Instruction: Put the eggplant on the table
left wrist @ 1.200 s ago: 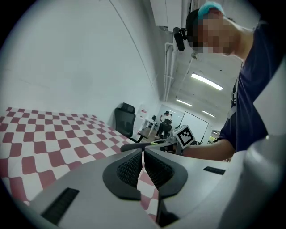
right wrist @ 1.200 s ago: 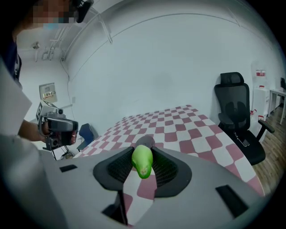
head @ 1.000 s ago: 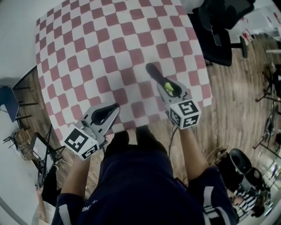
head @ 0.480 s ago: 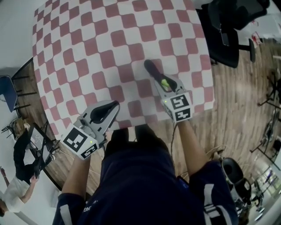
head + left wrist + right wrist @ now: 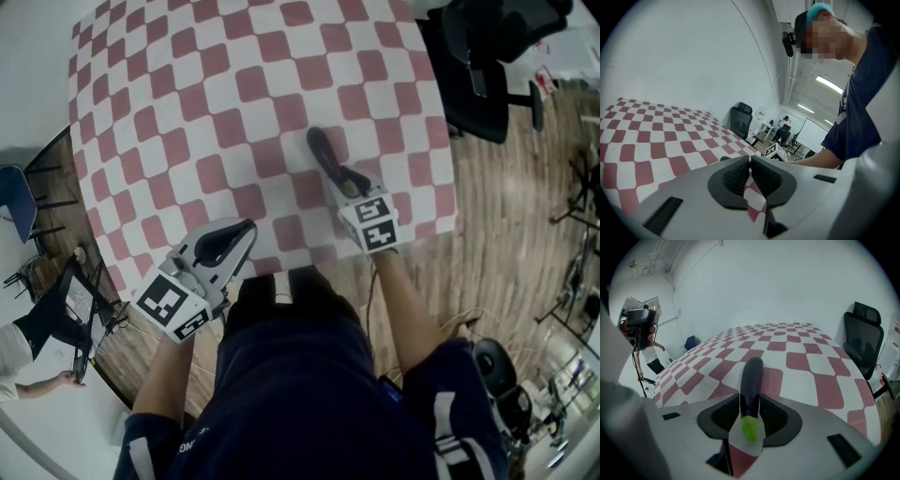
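Observation:
A dark purple eggplant (image 5: 323,152) with a green stem end (image 5: 750,426) sticks out forward from my right gripper (image 5: 349,180), which is shut on its stem half. The gripper points steeply down, and the eggplant's far tip hangs low over the red-and-white checkered table (image 5: 234,84), near the front right. In the right gripper view the eggplant (image 5: 752,380) runs between the black pads (image 5: 778,416). My left gripper (image 5: 239,232) hovers at the table's near edge, jaws shut with nothing in them; its pads (image 5: 736,178) meet in the left gripper view.
A black office chair (image 5: 478,66) stands right of the table, seen also as the chair (image 5: 865,338) in the right gripper view. A blue chair (image 5: 14,211) and a person (image 5: 9,352) are at the left. Wooden floor (image 5: 506,244) lies to the right.
My right gripper has sunk toward the table with the eggplant and tipped further down. The left gripper dropped slightly and stays at the near edge.

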Available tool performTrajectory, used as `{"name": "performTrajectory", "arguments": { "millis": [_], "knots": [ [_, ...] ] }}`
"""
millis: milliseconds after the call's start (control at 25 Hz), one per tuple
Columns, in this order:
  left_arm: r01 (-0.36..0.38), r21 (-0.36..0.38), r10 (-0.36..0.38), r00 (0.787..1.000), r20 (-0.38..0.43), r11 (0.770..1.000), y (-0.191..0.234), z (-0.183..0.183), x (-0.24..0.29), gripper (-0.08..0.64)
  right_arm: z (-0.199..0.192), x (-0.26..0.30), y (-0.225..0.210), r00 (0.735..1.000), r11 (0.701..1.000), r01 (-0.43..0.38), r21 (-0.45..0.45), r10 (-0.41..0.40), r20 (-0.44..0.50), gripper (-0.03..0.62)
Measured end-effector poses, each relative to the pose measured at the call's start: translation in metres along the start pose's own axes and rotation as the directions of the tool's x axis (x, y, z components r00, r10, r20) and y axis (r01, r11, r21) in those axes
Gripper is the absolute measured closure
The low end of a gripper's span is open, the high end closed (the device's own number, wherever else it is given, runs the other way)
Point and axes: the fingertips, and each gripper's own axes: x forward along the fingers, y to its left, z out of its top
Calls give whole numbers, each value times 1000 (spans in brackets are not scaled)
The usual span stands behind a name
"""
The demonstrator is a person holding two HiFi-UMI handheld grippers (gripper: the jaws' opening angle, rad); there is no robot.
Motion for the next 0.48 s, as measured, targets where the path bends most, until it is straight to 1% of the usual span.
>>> {"name": "performTrajectory", "arguments": {
  "millis": [160, 360, 480],
  "knots": [
    [12, 2, -12, 1000, 5, 1000, 1, 0, -5, 523, -3, 4, 4, 1000, 1000, 0, 31, 0, -23, 370],
    [31, 9, -31, 999, 21, 999, -3, 5, -15, 523, 5, -13, 2, 999, 998, 42, 55, -43, 9, 353],
    [45, 30, -46, 998, 38, 999, -5, 13, -24, 523, 21, -33, 5, 996, 995, 51, 87, -57, 63, 353]
  ]
}}
